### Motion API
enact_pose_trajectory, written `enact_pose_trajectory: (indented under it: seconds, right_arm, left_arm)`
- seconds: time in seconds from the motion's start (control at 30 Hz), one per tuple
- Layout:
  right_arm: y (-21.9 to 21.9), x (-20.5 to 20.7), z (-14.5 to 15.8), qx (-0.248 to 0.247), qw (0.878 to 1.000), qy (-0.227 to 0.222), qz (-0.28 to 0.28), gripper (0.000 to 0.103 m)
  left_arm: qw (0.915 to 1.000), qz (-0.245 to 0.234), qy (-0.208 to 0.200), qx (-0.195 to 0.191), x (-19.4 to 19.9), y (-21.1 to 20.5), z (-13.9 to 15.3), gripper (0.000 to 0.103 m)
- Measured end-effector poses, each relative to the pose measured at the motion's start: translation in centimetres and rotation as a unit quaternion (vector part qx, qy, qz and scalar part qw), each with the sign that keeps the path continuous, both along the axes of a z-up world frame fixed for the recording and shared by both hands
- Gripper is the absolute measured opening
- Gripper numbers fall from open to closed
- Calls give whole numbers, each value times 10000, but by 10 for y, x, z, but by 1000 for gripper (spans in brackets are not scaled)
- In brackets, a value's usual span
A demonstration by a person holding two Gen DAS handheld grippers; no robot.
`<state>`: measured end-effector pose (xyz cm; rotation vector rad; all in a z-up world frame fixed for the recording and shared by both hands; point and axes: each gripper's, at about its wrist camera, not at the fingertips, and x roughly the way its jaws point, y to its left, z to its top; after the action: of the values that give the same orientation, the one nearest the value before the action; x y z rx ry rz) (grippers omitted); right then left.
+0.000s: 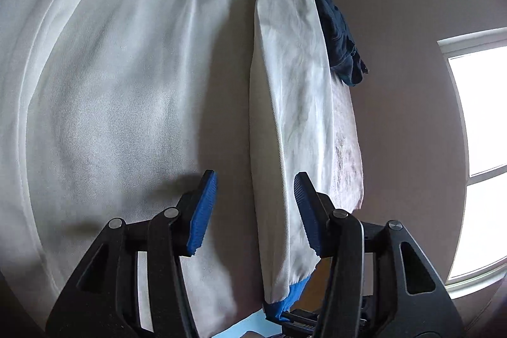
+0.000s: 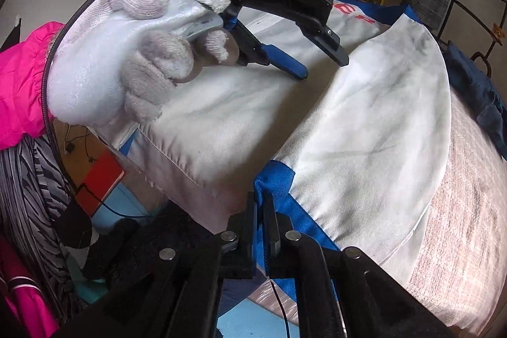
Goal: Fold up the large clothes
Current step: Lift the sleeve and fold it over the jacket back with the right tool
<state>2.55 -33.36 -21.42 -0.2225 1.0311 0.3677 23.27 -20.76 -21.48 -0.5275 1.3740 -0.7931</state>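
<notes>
While right gripper pinches cuff, left gripper spread.

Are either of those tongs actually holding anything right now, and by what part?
The right tongs pinch the white garment's sleeve by its blue cuff. The left tongs are open over the garment, holding nothing.

Pale pinkish padded surface carries spread white jacket; dark blue garment at edge.

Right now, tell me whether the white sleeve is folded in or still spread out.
Still spread: the sleeve lies flat beside the jacket body, not overlapping it. The right claw grips its blue cuff.
</notes>
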Motion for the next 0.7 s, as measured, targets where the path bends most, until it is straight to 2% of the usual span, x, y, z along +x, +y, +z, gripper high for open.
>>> enact_pose_trajectory:
  seconds: [0.07,0.17,0.3,0.33,0.37,0.4,0.5,0.53,0.57,0.63,0.7]
  right_arm:
    - [0,-1,-1,-8,10000,-7,31,0]
    - [-2,0,-3,-7,10000,8,71,0]
    - [-3,3,-3,44,9999,57,84,0]
    - [-4,3,-4,55,9999,66,78,0]
    - [-3,3,-4,56,9999,67,78,0]
    - [-4,3,-4,53,9999,64,78,0]
    - [-3,3,-5,53,9999,62,63,0]
    - [-3,3,-5,43,10000,61,66,0]
    - [-3,3,-6,32,10000,59,72,0]
    - [-4,4,-7,30,9999,73,72,0]
    - [-4,4,-6,36,9999,84,95,0]
  left_arm:
    - [9999,91,121,-79,8,-8,-9,51]
    - [9998,153,36,-143,21,-24,-9,51]
    - [9991,294,150,-266,45,-43,-12,51]
    - [9991,319,123,-263,52,-49,-12,47]
    - [9991,338,96,-229,60,-55,-13,39]
    - [9992,336,82,-202,68,-62,-15,37]
    - [9989,392,24,-246,93,-78,-18,36]
    - [9989,416,-52,-215,100,-83,-17,23]
    - [9990,412,-169,-48,105,-87,-16,0]
    - [9984,327,-413,183,113,-97,-11,0]
    - [9967,300,-724,230,108,-95,-1,0]
